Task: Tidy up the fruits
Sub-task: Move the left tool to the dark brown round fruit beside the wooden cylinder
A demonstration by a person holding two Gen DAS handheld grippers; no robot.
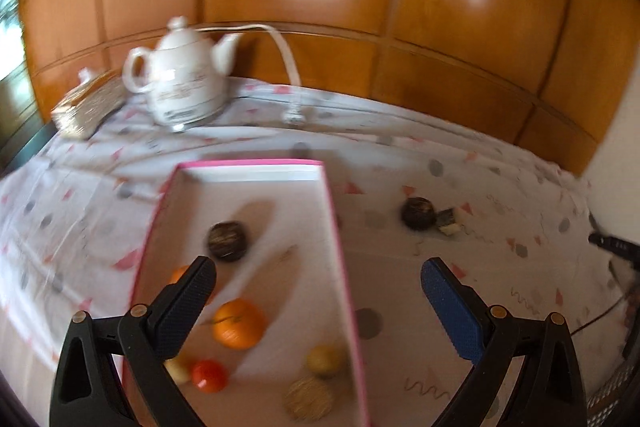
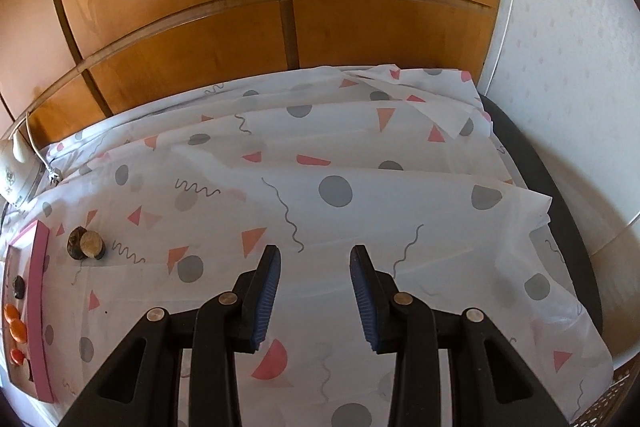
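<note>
Pink-rimmed tray [image 1: 340, 227] holds most fruits; one dark fruit [image 1: 418, 213] lies outside, centre-right, ahead of the left tool [image 1: 318, 283], gaping and empty. Right tool [image 2: 315, 293], half-open and empty, sits farther.

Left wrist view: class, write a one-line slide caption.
Open left hand-held gripper above pink-rimmed white box of fruit; dark round fruit remains outside.
</note>
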